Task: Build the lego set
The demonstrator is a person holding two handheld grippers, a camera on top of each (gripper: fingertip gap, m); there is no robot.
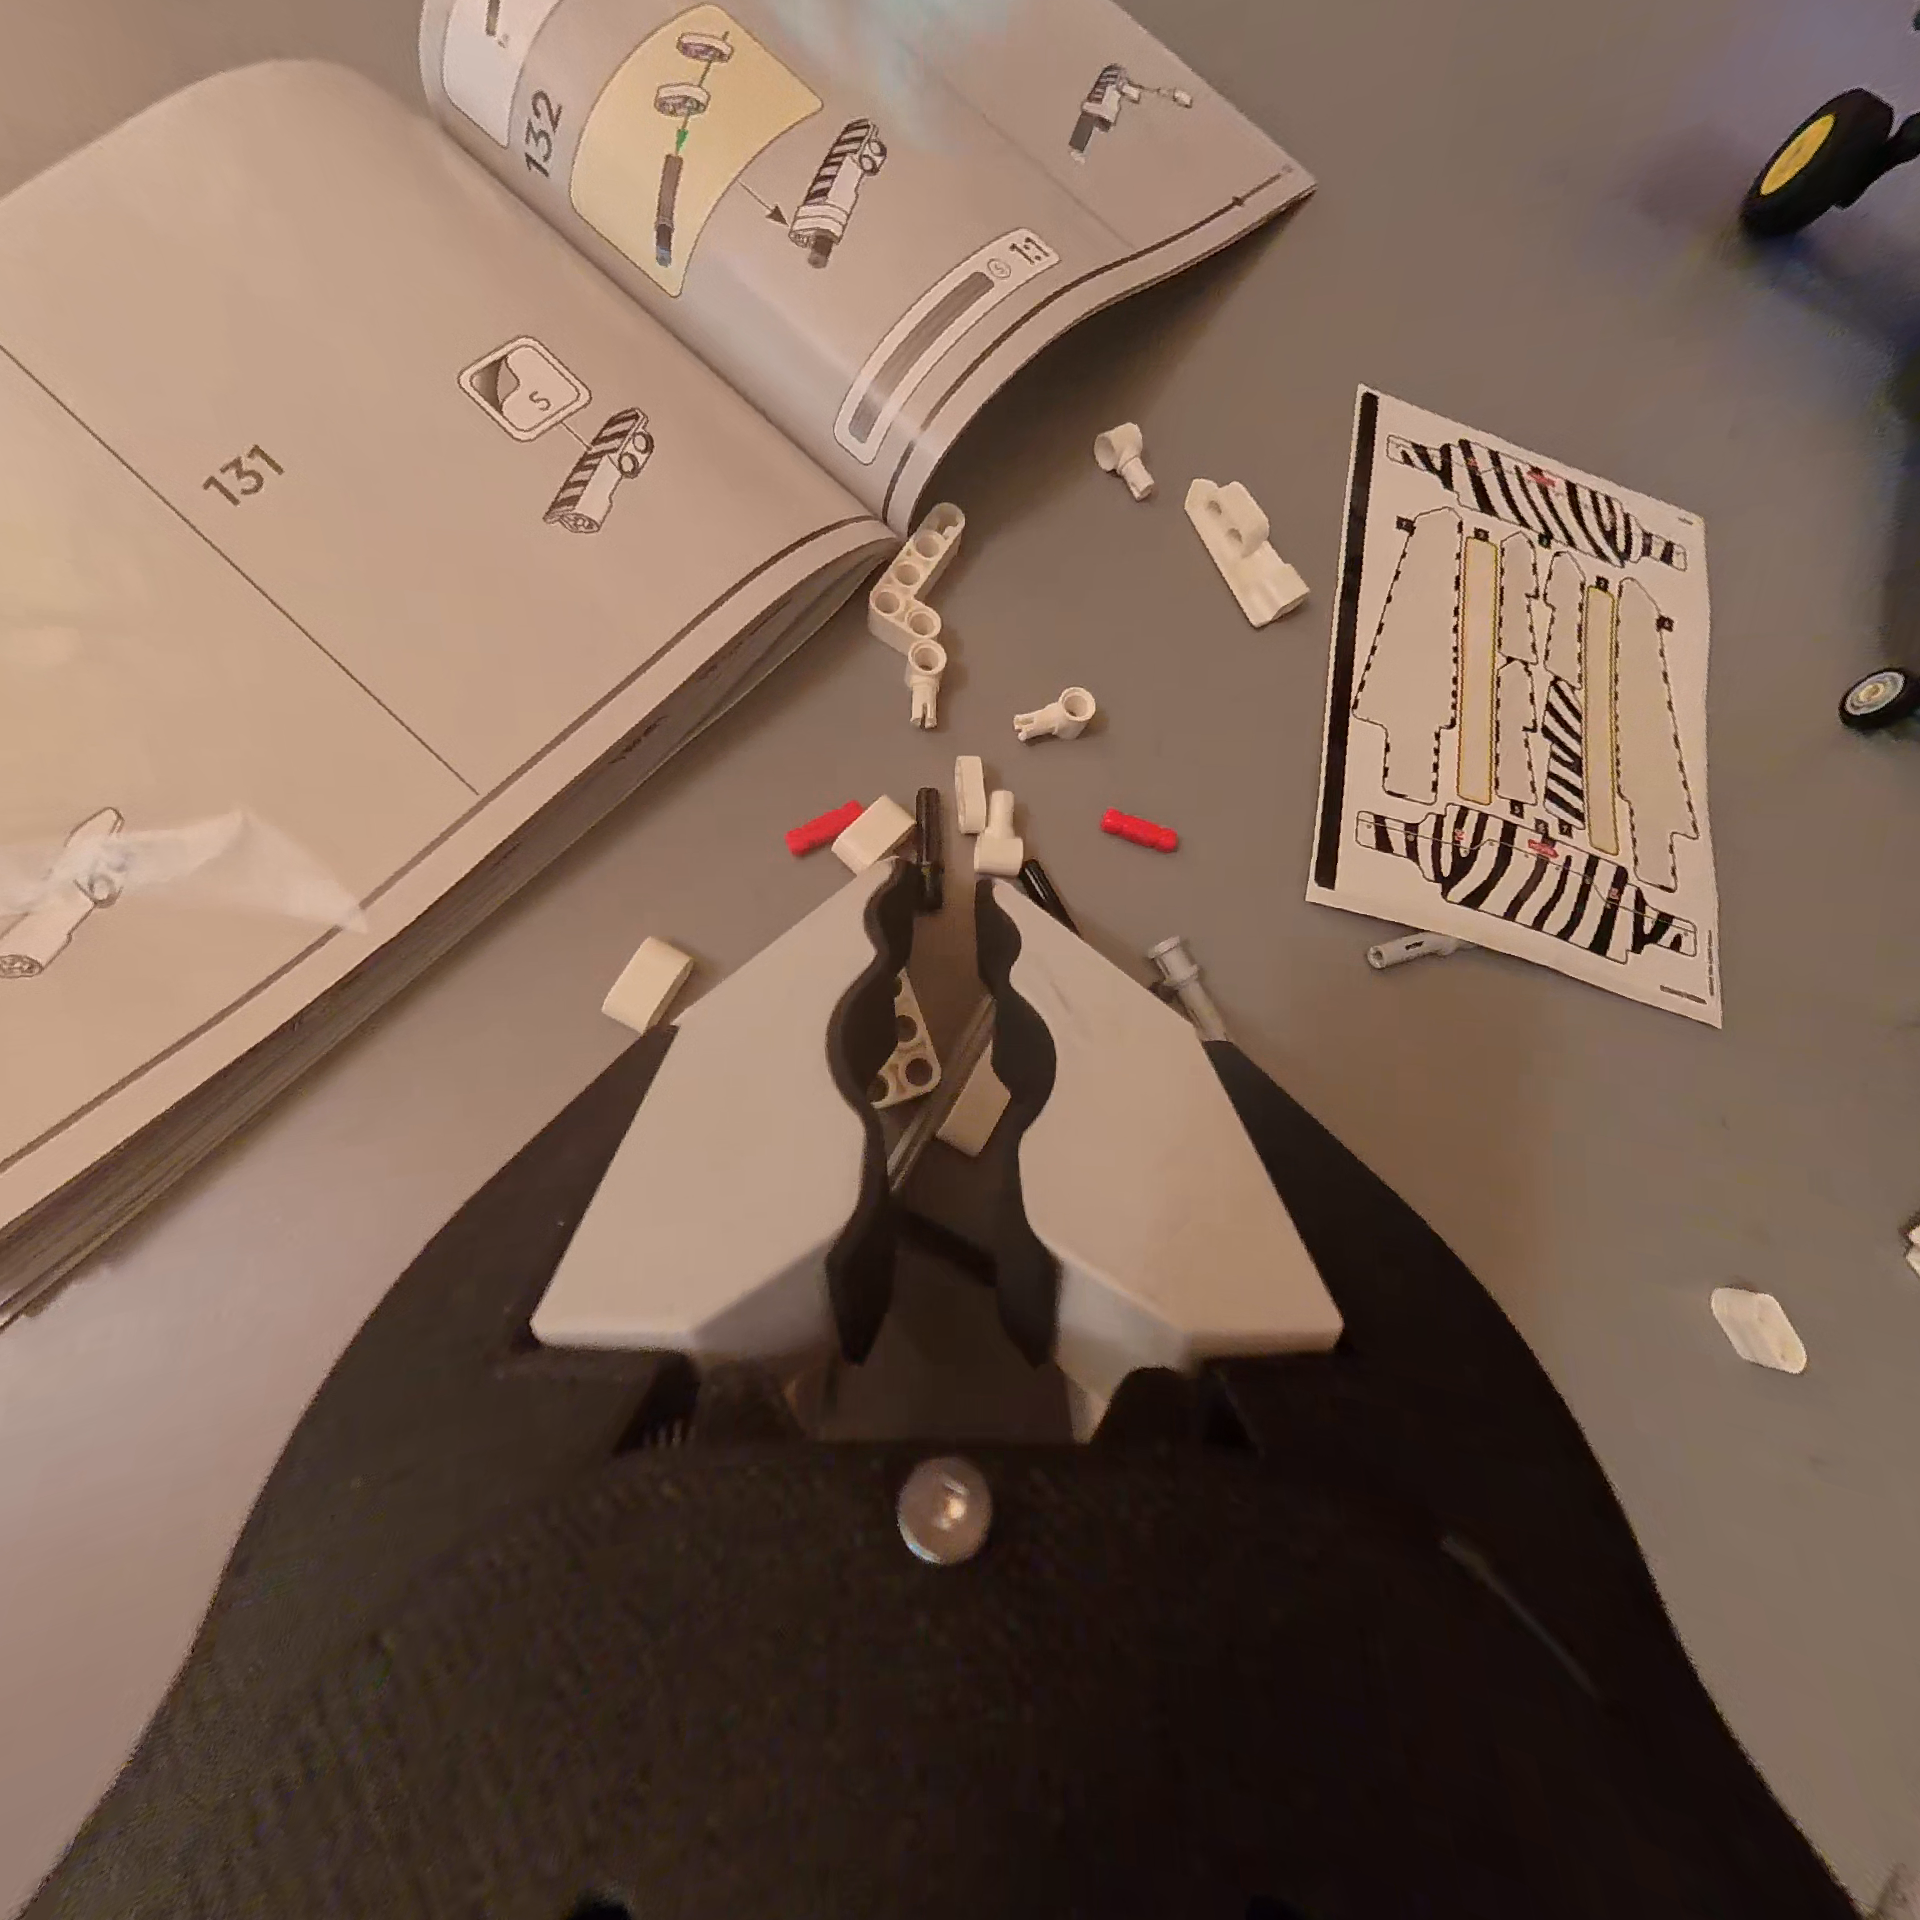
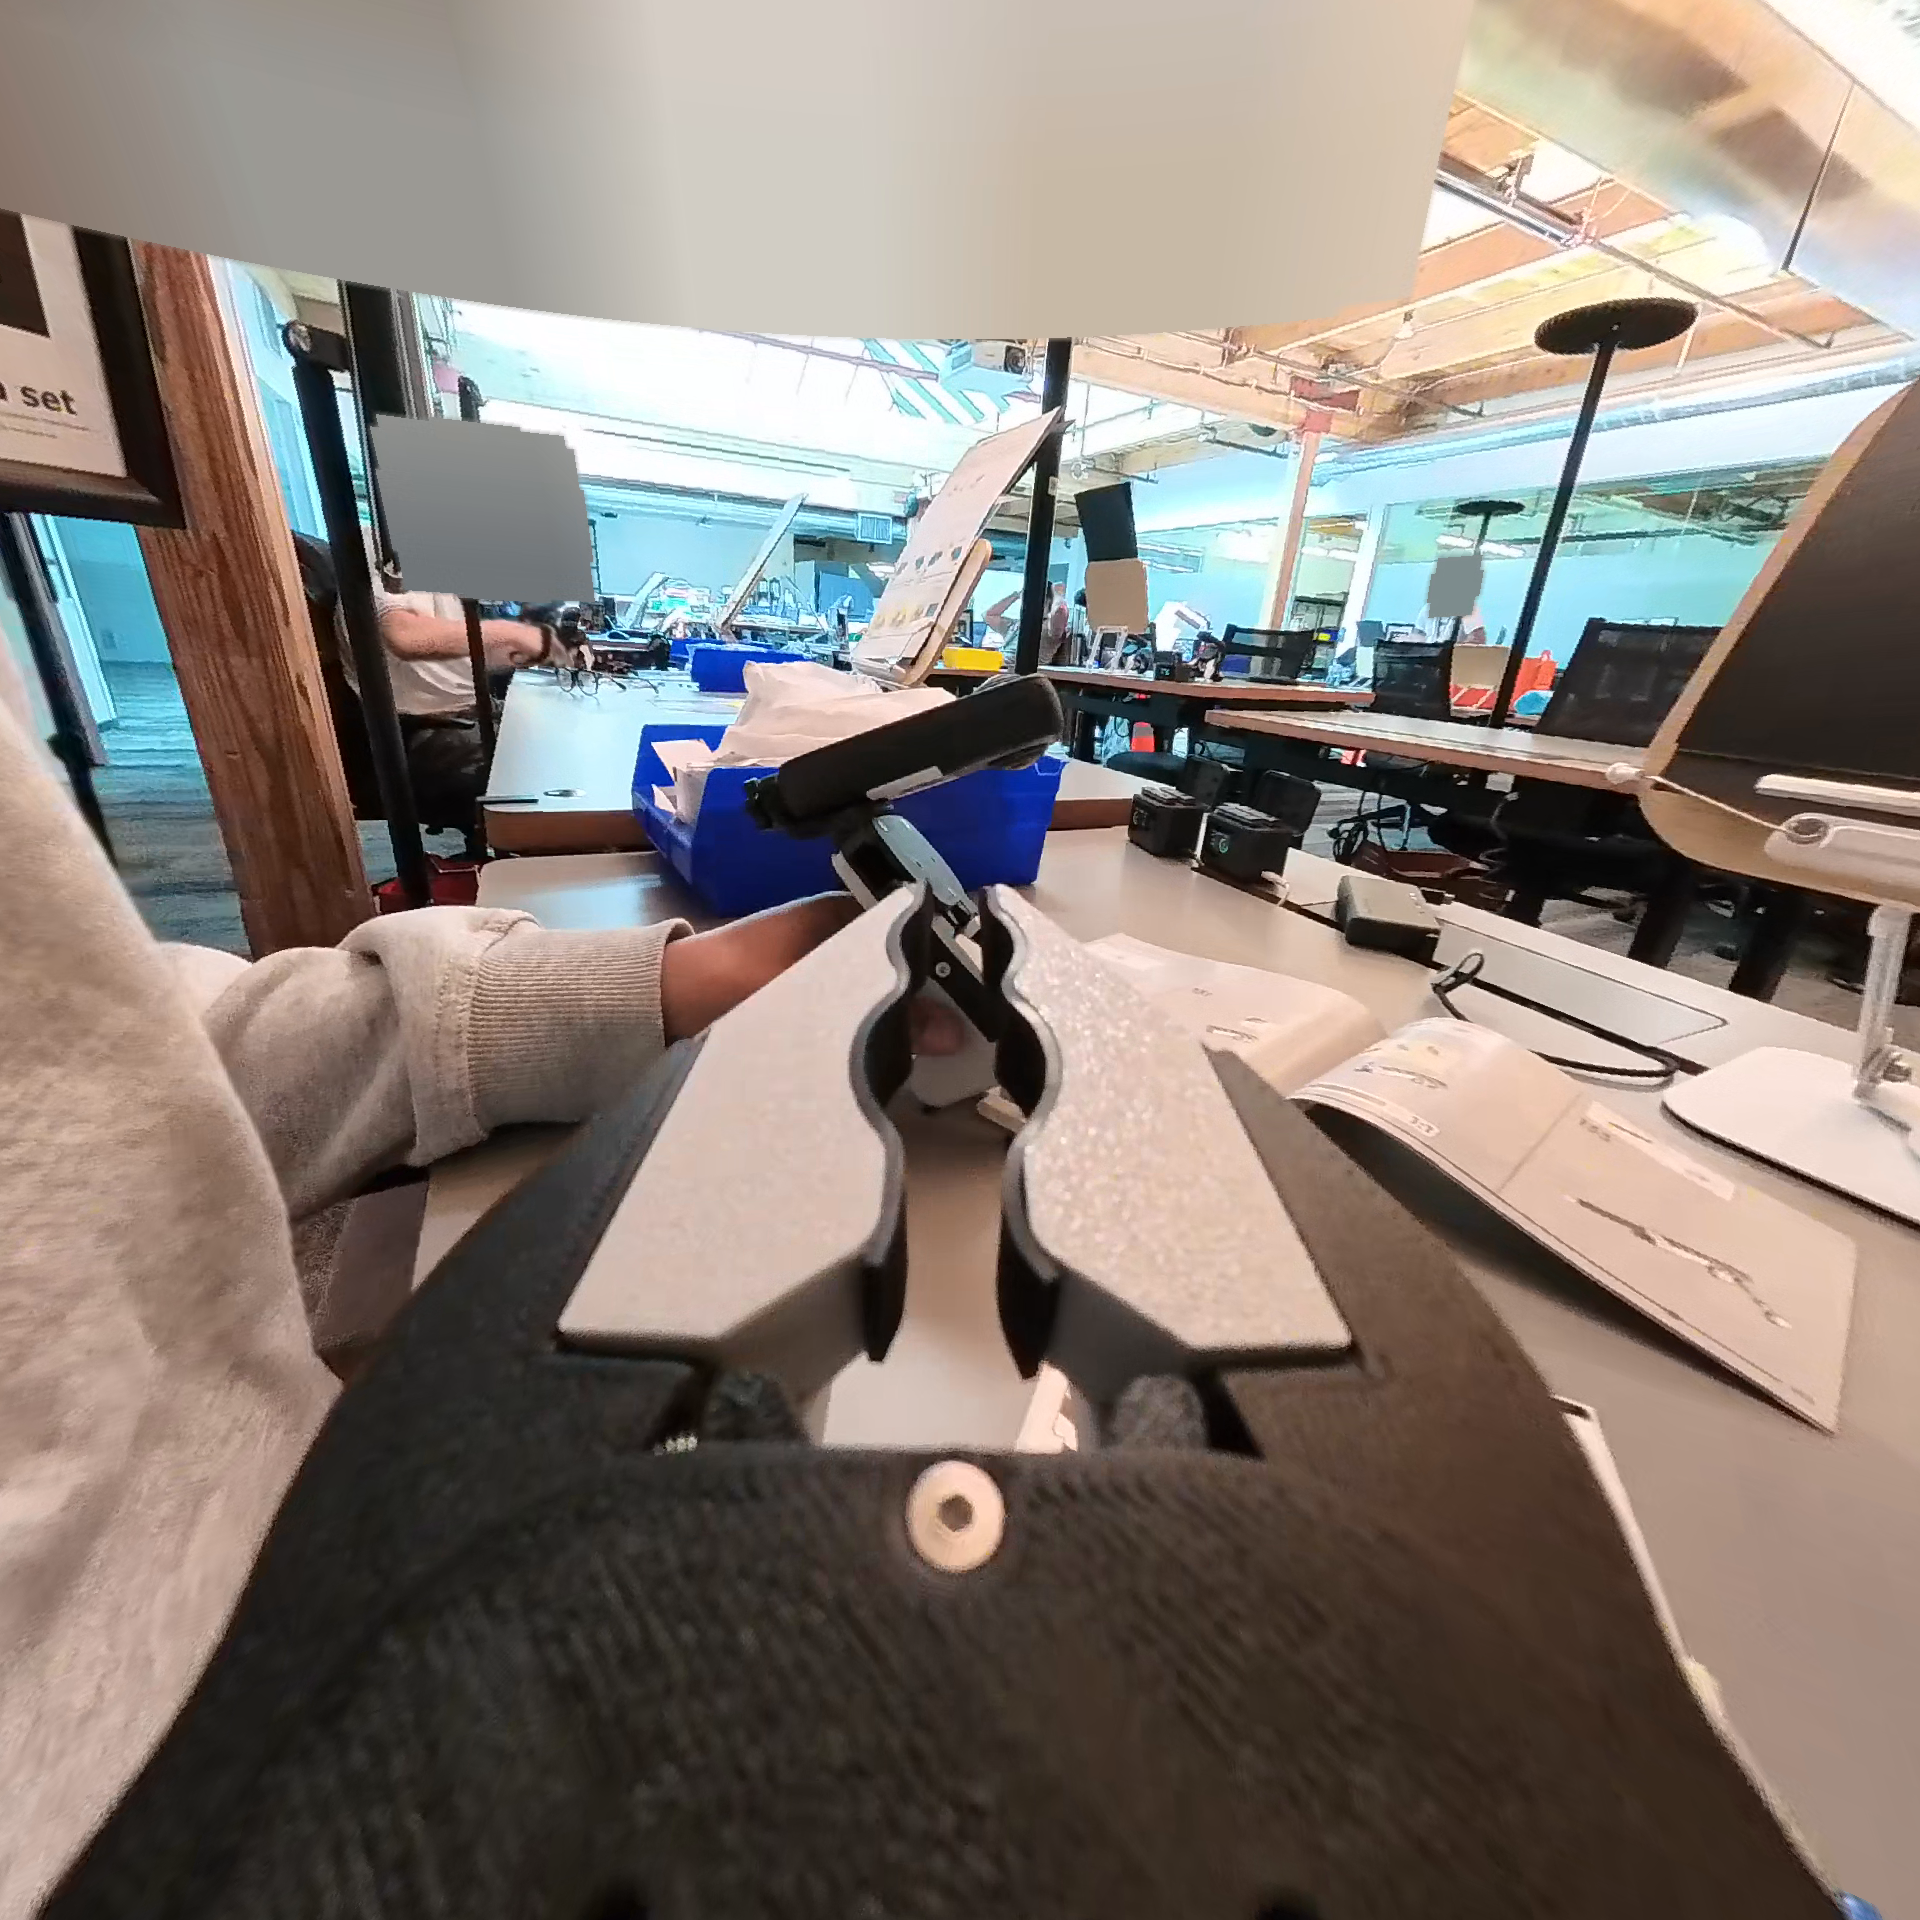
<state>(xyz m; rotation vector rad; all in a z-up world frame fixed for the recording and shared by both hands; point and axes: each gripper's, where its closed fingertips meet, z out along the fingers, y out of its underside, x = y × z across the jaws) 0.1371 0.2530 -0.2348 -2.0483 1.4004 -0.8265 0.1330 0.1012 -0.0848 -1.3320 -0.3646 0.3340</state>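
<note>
My left gripper [image 1: 940, 883] hovers low over loose Lego parts on the grey table [image 1: 1195, 1195], its jaws a narrow gap apart. A thin black axle [image 1: 928, 831] lies at the tips beside the left pad; I cannot tell if it is touched. Around the tips are a white slope piece [image 1: 871, 831], a small white connector [image 1: 995, 836] and two red pins [image 1: 823, 828] [image 1: 1139, 830]. A white bent beam [image 1: 912, 587] lies near the open instruction booklet [image 1: 364, 540]. My right gripper [image 2: 956, 904] is raised, empty, its jaws slightly apart, pointing at the left gripper [image 2: 914, 769] held in a person's hand.
A zebra-striped sticker sheet [image 1: 1527, 707] lies right of the parts, with black-and-yellow wheels [image 1: 1818, 166] beyond it. More white pieces [image 1: 1242, 566] [image 1: 1758, 1330] are scattered about. In the right wrist view a blue bin [image 2: 831, 831], a grey sleeve [image 2: 468, 1018] and a white stand [image 2: 1808, 1112] show. Left tips to right tips: about 20 cm.
</note>
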